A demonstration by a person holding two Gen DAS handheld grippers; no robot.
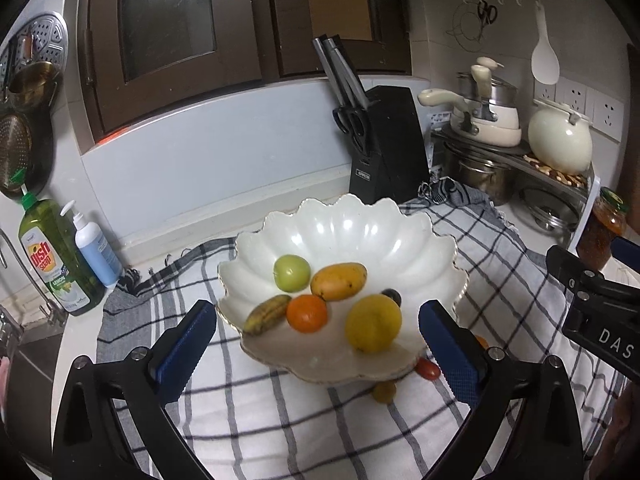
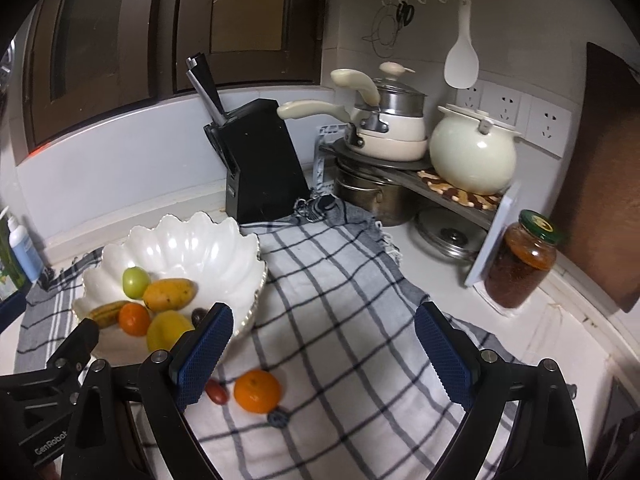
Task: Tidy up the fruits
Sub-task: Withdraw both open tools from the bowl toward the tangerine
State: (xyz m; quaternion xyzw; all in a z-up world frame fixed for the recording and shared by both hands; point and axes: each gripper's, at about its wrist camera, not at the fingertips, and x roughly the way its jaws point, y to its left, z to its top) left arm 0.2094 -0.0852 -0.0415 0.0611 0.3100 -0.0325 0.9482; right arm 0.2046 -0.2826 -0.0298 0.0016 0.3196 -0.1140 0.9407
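A white scalloped bowl (image 1: pixel 360 228) stands on a checked cloth (image 1: pixel 280 420). It holds a green fruit (image 1: pixel 291 273), a mango (image 1: pixel 338 281), an orange (image 1: pixel 307 313), a yellow fruit (image 1: pixel 373 323), a small banana (image 1: pixel 267 314) and a dark grape (image 1: pixel 391 297). My left gripper (image 1: pixel 318 354) is open and empty at the bowl's near rim. On the cloth lie a red tomato (image 2: pixel 216 392), an orange (image 2: pixel 257 391) and a dark fruit (image 2: pixel 278 418). A small yellowish fruit (image 1: pixel 384 392) lies under the bowl's edge. My right gripper (image 2: pixel 324 350) is open and empty above the cloth.
A black knife block (image 2: pixel 262 168) stands behind the cloth. Pots and a cream kettle (image 2: pixel 472 152) sit on a corner rack. A jar (image 2: pixel 520 260) stands at the right. Dish soap (image 1: pixel 56 256) and a pump bottle (image 1: pixel 96 248) stand by the sink at the left.
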